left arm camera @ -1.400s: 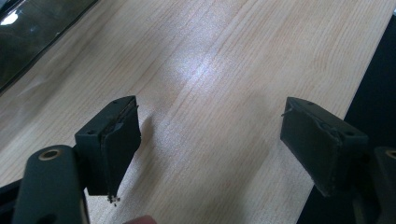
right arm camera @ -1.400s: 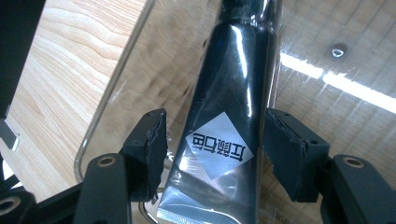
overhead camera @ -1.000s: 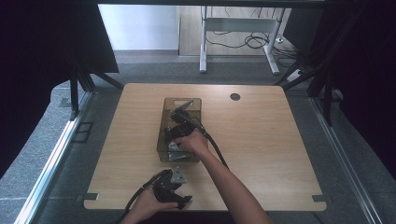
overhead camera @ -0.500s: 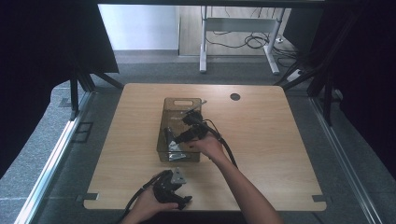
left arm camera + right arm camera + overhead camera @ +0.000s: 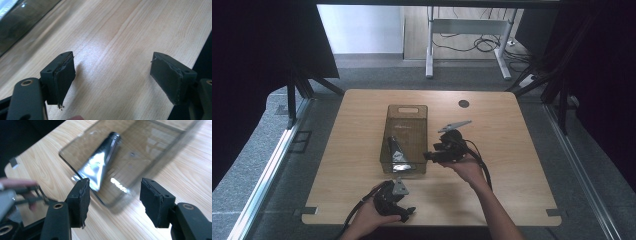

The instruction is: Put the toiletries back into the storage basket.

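Tube (image 5: 396, 151): dark body with a silvery, shiny flat end, lying on the floor of the bin. Cap end points toward the far side of the counter, crimped end toward the person. In the right gripper view the tube (image 5: 100, 163) lies diagonally, its bright end nearest the camera.

Bin (image 5: 406, 117): clear, smoke-tinted, rectangular, with a handle cut-out in its far wall. Stands lengthwise at the middle of the counter. In the right gripper view the bin (image 5: 160, 157) shows a blurred near rim.

Right claw (image 5: 430, 156): held in the person's right hand (image 5: 467, 169), just beside the bin's right wall near its closer end, pointing left toward it. Jaws stand wide apart and hold nothing; in the right gripper view the right claw (image 5: 113, 200) frames the bin's near corner from above. Grey plate on top; black cable trails back along the forearm.

Left claw (image 5: 408, 214): held in the person's left hand (image 5: 367, 220) low over the counter's near edge, well apart from the bin. In the left gripper view the left claw (image 5: 112, 77) has its jaws spread wide over bare wood, empty.

Counter (image 5: 512, 150): light wood grain, rounded corners, a dark round hole (image 5: 463, 103) near the far edge.

Beyond: grey floor, a white desk frame (image 5: 467, 30) with cables beneath.
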Demonstrator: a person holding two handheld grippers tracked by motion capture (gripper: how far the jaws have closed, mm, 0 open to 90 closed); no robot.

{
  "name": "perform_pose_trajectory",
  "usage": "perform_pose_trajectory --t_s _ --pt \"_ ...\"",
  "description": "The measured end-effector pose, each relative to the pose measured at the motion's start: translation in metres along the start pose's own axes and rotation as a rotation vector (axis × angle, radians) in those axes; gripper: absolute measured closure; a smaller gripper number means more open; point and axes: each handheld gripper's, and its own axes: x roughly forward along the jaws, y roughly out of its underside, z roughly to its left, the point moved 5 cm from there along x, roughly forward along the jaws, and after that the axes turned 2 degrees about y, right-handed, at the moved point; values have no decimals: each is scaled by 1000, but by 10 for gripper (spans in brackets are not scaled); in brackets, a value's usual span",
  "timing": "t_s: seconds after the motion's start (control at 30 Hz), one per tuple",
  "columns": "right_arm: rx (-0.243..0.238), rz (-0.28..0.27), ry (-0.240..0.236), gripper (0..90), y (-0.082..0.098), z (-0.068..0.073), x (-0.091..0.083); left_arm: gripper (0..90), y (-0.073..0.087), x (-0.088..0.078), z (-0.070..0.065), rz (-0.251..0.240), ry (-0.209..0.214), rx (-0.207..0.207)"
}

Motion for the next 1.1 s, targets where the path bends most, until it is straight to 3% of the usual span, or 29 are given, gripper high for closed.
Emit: perform_pose_trajectory --t_s 0.13,0.17,0.3,0.33,0.43,0.67,0.73,1.1 --pt "32 -53 4 405 31 -12 -16 203 0 -1 3 -3 -13 -5" --pt "32 -53 4 405 31 -12 -16 203 0 -1 3 -2 -16 -11" --pt "42 -62 37 399 61 -27 -28 203 1 -3 7 -2 -35 -21" --pt "42 -62 37 399 61 -27 -28 203 1 -3 7 -2 -35 -21" --pt "64 -83 38 403 85 -41 -38 203 2 -3 9 0 -44 -29" --pt "114 -41 73 399 114 -70 -42 203 4 3 8 18 -39 -25" --pt "140 -31 72 398 121 -76 -42 203 4 4 6 21 -34 -20" --pt "129 -29 95 391 123 -79 -42 203 3 5 3 16 -24 -12"
